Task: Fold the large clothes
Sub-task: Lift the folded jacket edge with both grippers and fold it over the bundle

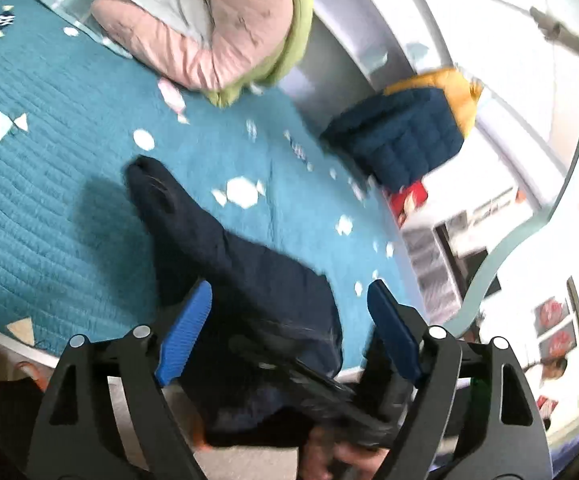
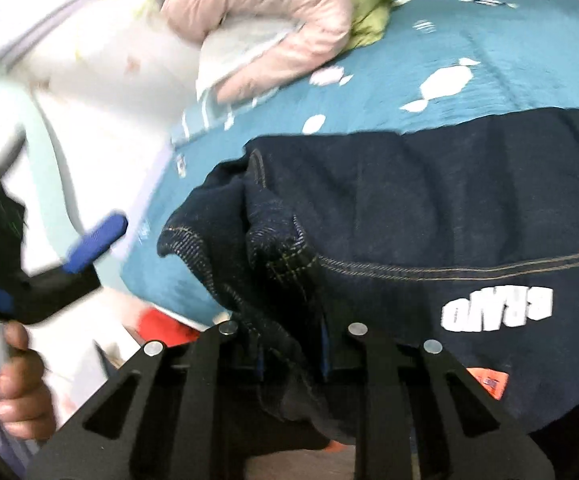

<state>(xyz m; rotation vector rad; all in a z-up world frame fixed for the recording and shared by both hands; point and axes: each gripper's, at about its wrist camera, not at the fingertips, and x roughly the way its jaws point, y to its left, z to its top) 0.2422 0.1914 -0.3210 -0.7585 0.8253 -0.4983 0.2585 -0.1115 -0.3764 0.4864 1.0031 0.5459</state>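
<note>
A dark navy denim garment [image 2: 429, 208] with orange stitching and white lettering lies on the teal quilted bed [image 2: 509, 92]. My right gripper [image 2: 293, 356] is shut on a bunched fold of its edge near the bed's side. In the left wrist view the same garment [image 1: 249, 272] stretches across the bed [image 1: 49, 184] toward the camera. My left gripper [image 1: 289, 320] is open above it, blue pads [image 1: 187, 328] spread and empty. It also shows in the right wrist view [image 2: 97, 240], off the bed's edge.
A pink and green padded jacket [image 1: 217, 28] is heaped at the bed's far end and also shows in the right wrist view [image 2: 273, 20]. A folded navy and yellow quilted jacket [image 1: 409, 132] lies at the bed's right edge. A red item [image 1: 409, 196] lies beside it.
</note>
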